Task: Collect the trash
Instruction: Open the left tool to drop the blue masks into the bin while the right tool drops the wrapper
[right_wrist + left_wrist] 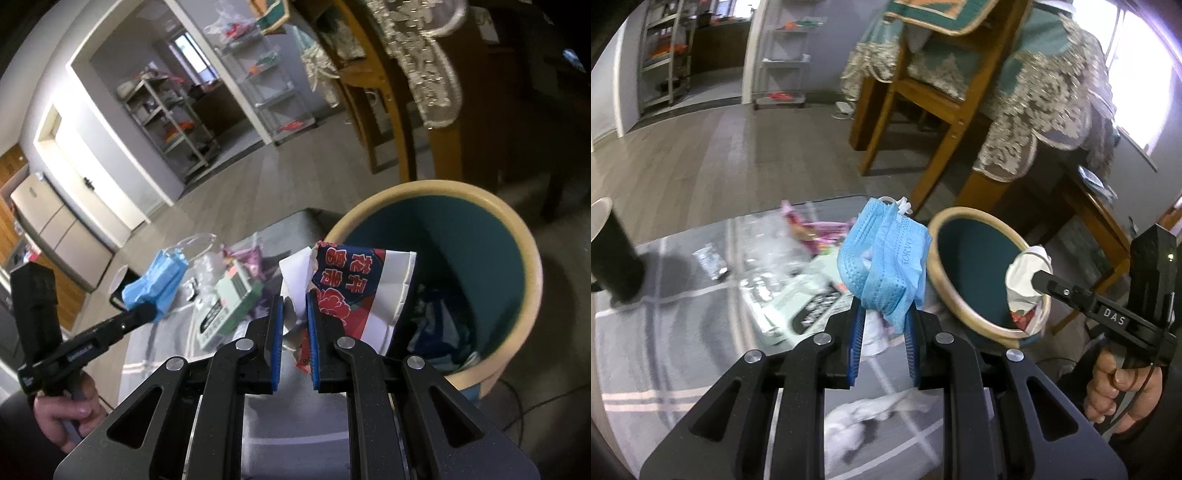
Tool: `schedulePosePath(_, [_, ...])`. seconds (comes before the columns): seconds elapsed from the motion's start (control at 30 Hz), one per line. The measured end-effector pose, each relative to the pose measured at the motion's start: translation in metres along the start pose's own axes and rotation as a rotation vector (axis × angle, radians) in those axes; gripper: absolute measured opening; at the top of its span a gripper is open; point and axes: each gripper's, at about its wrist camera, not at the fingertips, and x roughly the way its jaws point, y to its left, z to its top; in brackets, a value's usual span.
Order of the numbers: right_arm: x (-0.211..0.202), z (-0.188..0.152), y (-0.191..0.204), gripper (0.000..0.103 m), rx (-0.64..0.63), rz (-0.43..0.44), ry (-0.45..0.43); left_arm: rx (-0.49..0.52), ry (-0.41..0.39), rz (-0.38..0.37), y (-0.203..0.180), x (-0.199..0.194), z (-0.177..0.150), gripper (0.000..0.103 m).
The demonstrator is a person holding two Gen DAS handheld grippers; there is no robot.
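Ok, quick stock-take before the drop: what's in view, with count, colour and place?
face mask: one, blue, in left gripper
paper cup: one, crushed, white, red and navy, in right gripper over the bin's rim
bin: one, teal inside, tan rim, beside rug; some trash inside
wrappers: several, pink and silver, on rug
tissue: one, white, on rug
rug: one, grey, white lines
left gripper: shut on mask
right gripper: shut on cup

Lighting: I get daylight from a blown-out bright window [1141, 88] at upper right of the left wrist view; the right wrist view runs dimmer, darkest at right. Glare: pale streaks on the glossy grey tabletop [683, 280]. Blur: motion smear over the tabletop litter. Distortion: fisheye bending, black vignetted corners.
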Motion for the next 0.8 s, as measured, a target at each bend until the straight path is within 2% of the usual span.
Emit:
schedulePosePath(0.47, [-0.015, 0.001, -0.048, 0.014, 0.154, -0.042, -0.080, 0.160, 0.102, -0.088, -0.099, 0.079, 0.025, 0.019])
schedulePosePath(0.8, [-0.023, 0.001, -0.077, 0.013, 0.261, -0.070, -0.109, 0.254, 0.207, -0.099, -0.146, 0.141, 0.030, 0.020])
